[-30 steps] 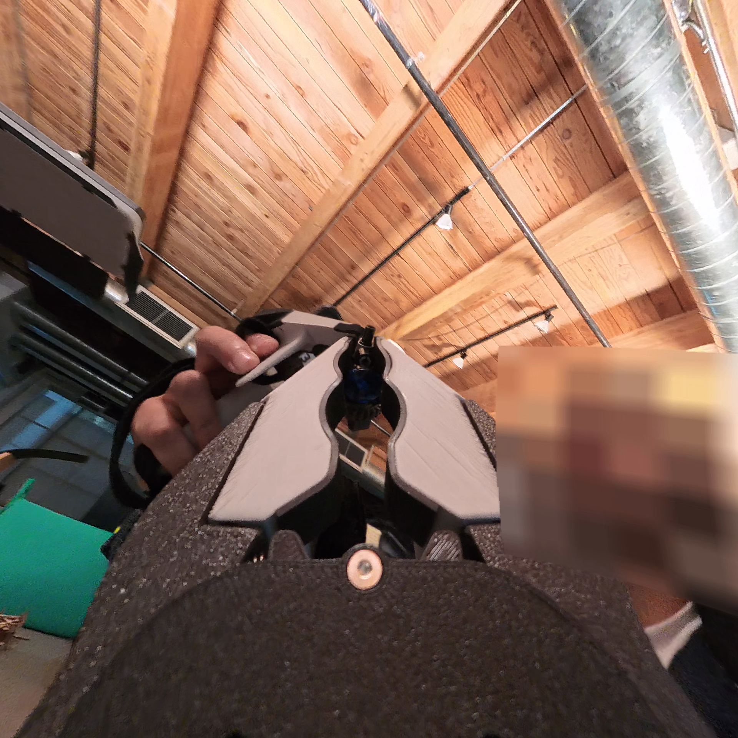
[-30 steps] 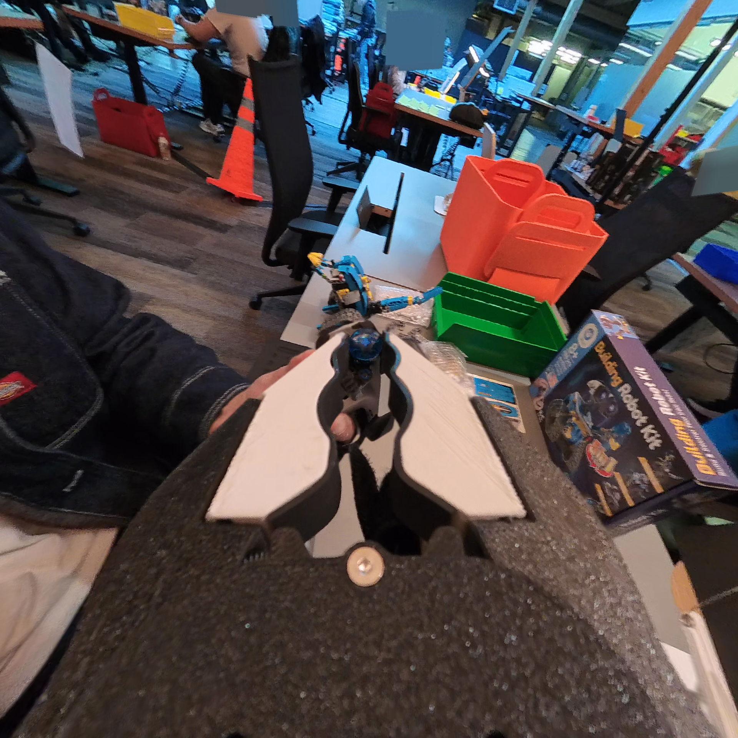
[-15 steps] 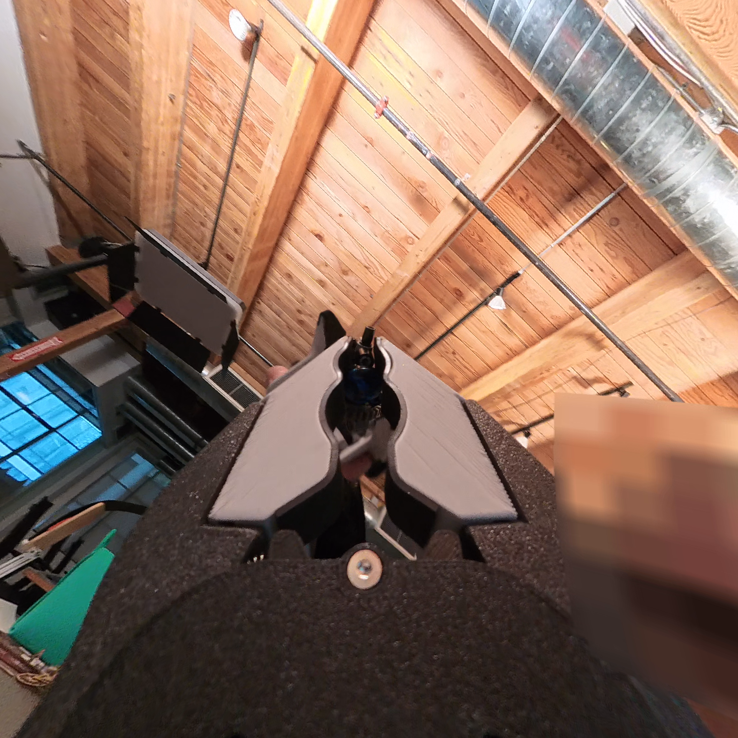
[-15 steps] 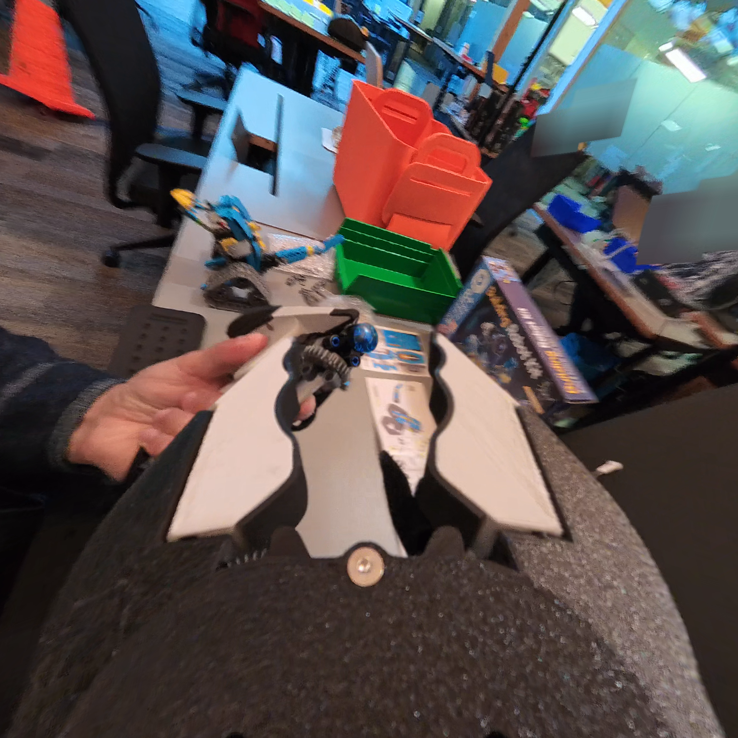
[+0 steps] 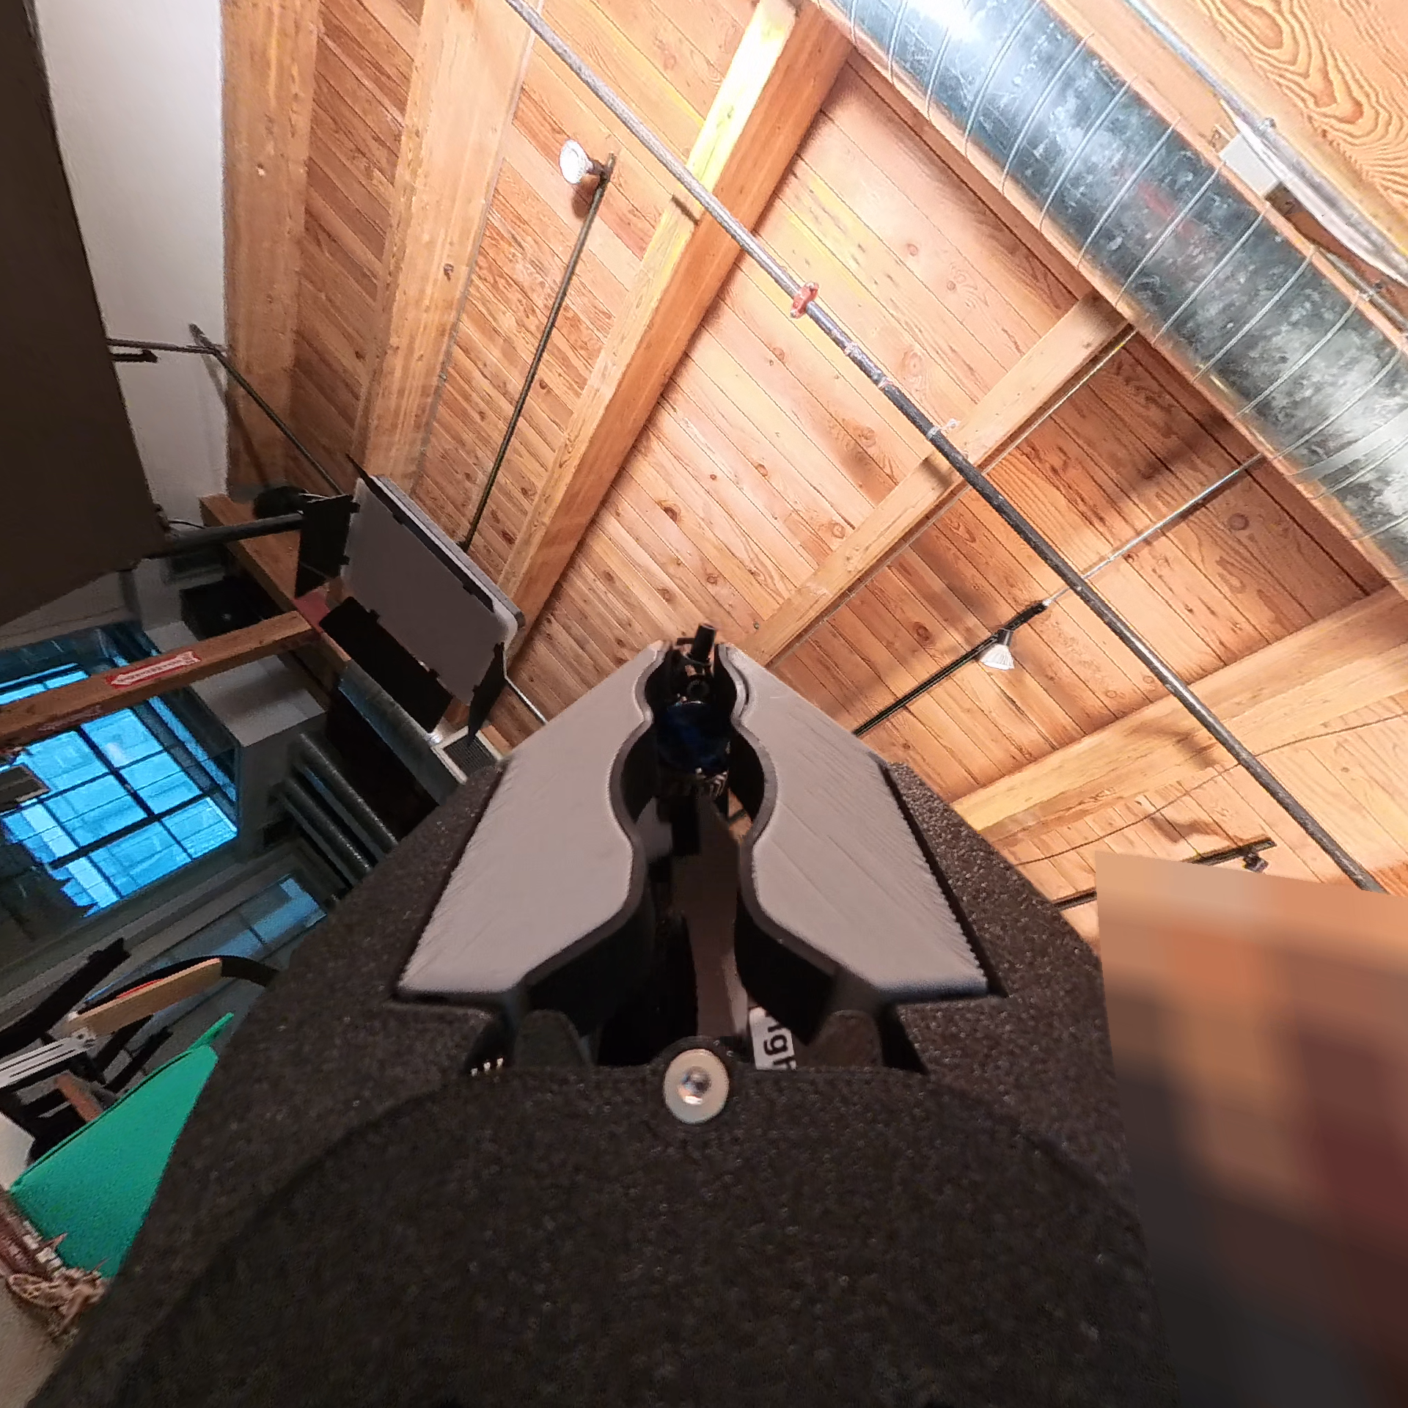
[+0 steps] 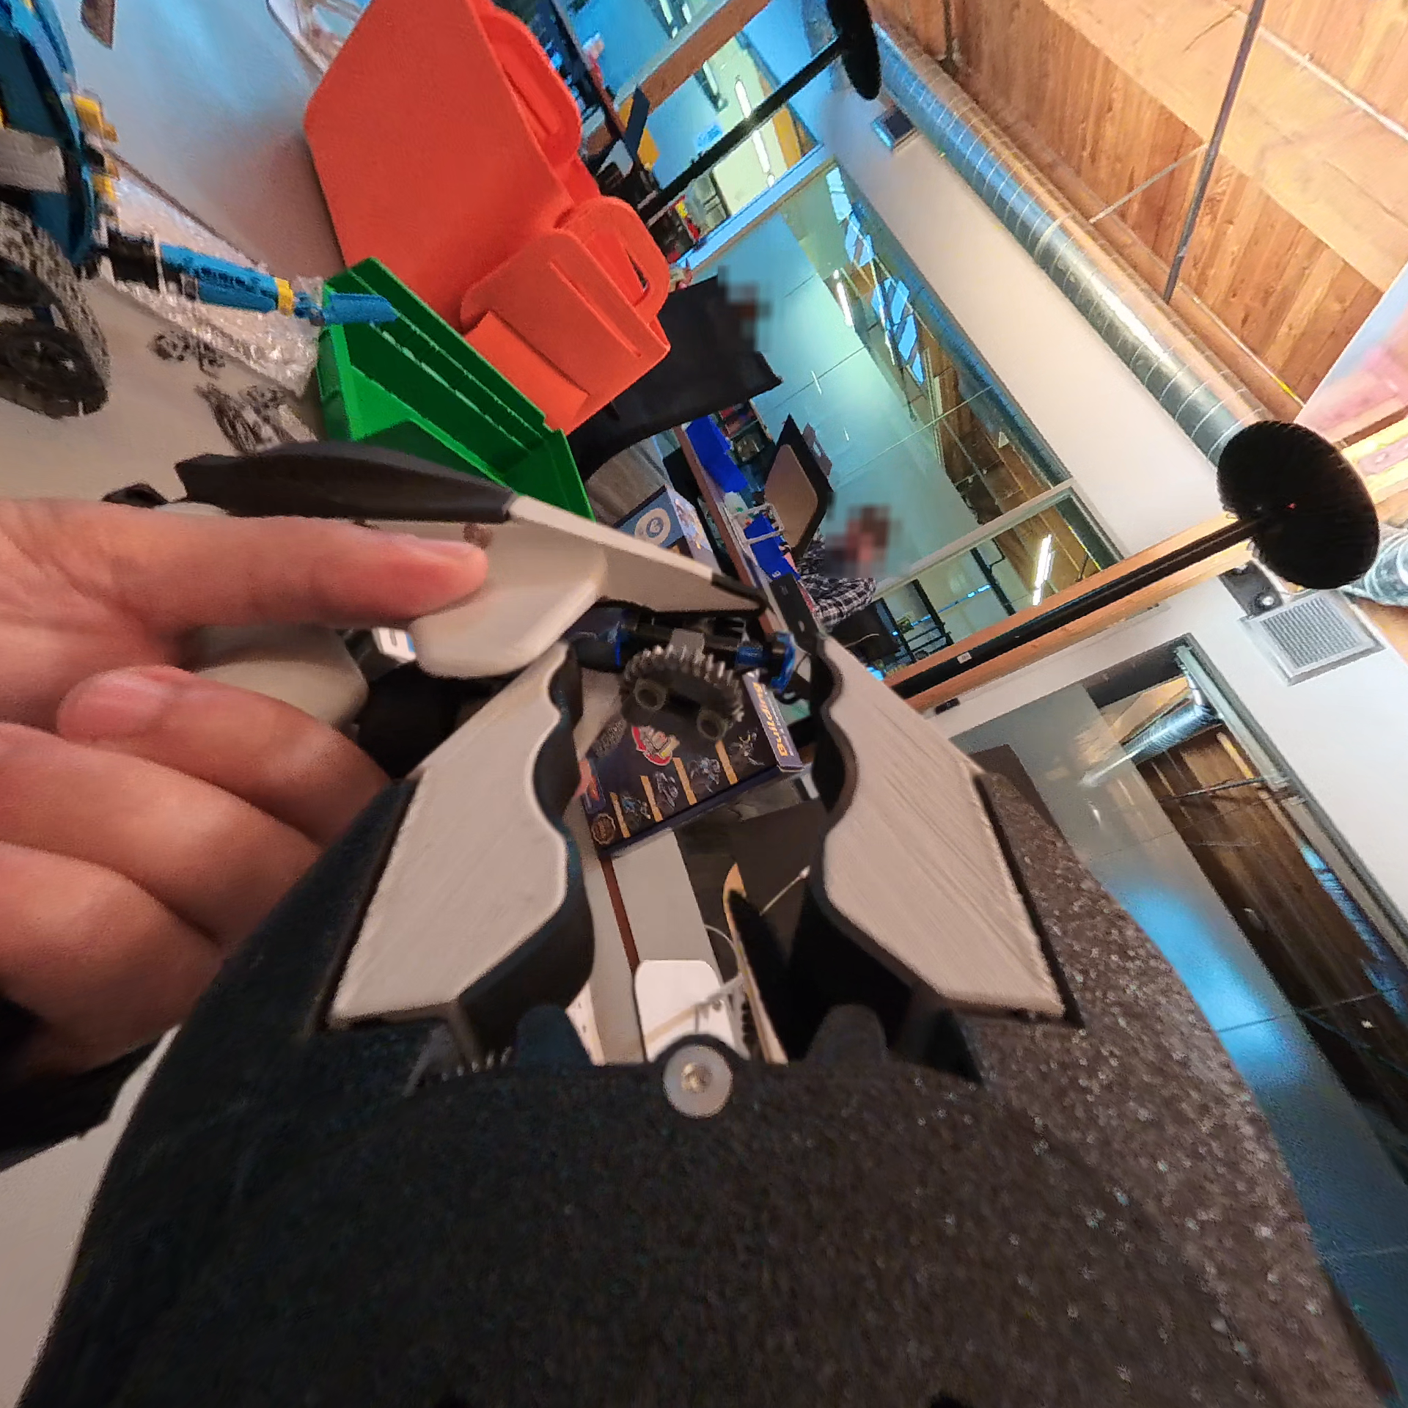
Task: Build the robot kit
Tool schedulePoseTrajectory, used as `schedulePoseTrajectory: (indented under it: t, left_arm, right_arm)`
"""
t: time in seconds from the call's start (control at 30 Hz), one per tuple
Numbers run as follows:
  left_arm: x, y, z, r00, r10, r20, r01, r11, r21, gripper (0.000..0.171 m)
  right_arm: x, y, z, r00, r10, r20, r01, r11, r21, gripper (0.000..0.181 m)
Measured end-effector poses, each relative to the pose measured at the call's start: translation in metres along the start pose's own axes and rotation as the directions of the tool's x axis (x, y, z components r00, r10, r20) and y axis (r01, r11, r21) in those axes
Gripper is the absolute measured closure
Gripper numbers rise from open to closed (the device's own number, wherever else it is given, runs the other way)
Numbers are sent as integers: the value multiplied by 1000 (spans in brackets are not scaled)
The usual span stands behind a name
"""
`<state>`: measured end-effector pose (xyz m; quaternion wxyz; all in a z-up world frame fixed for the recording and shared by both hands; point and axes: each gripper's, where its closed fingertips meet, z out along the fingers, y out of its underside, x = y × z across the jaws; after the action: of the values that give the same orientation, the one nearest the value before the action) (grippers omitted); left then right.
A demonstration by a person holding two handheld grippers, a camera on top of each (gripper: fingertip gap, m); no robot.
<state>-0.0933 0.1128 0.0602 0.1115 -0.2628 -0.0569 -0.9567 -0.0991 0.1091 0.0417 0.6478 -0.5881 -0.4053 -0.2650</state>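
My left gripper [image 5: 692, 661] points up at the wooden ceiling and is shut on a small black and blue toy gear assembly [image 5: 689, 735]. In the right wrist view the same assembly [image 6: 678, 689] shows as a black gear with blue pins. It sits between the spread fingers of my right gripper [image 6: 689, 674], which is open and not touching it. The left gripper's grey finger [image 6: 548, 568] comes in from the left above the gear, with a person's hand [image 6: 190, 686] beside it.
On the white table [image 6: 190, 122] stand orange bins [image 6: 472, 175], a green bin [image 6: 427, 388], a dark toy kit box [image 6: 686, 769] and a blue toy model [image 6: 46, 152] with loose parts. A metal duct [image 5: 1143, 228] runs overhead. The tips of both grippers are at nearly the same place.
My right gripper opened and let go of the gear assembly, then rolled and tilted around it. My left gripper stayed shut on it and swung its view across the ceiling.
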Motion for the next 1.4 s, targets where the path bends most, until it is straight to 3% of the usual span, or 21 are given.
schedulePoseTrajectory:
  t: [0.07, 0.2, 0.37, 0.53, 0.63, 0.8, 0.93, 1.07, 1.17, 1.4]
  left_arm:
    - [0, 3, 1, 1000, 1, -2, -1, 1000, -10, 163]
    - [-3, 10, 1, 1000, 8, 3, -7, 998, -56, 163]
    - [-6, 28, -4, 997, 70, 34, -59, 966, -251, 163]
    - [2, 52, -17, 987, 161, 9, -133, 845, -519, 162]
    - [10, 58, -19, 987, 158, -7, -130, 787, -604, 152]
    - [3, 70, -22, 953, 302, -19, -225, 665, -712, 165]
    - [-10, 58, -21, 858, 514, 4, -358, 604, -712, 165]
    - [-19, 40, -18, 756, 652, 54, -470, 599, -648, 166]
    - [-19, 36, -16, 705, 707, 60, -531, 582, -616, 165]
    - [-25, 46, -17, 650, 756, 68, -537, 522, -662, 165]
  right_arm:
    - [3, 0, -1, 999, 42, -3, -42, 999, 12, 133]
    - [3, 2, -6, 996, 77, 40, -78, 997, 20, 134]
    - [6, 4, -24, 987, 29, 159, -39, 998, 58, 134]
    - [4, -3, -50, 943, -30, 331, -25, 987, 160, 135]
    - [3, -7, -57, 927, -52, 371, -20, 982, 188, 134]
    - [-6, -7, -59, 908, -65, 414, -12, 984, 180, 135]
    - [-5, 8, -46, 925, -50, 378, 22, 997, 78, 134]
    - [-5, 20, -31, 953, 0, 303, 20, 998, -60, 126]
    - [-8, 24, -23, 968, -5, 249, 40, 990, -135, 117]
    - [-4, 22, -20, 970, -113, 217, 148, 977, -156, 129]
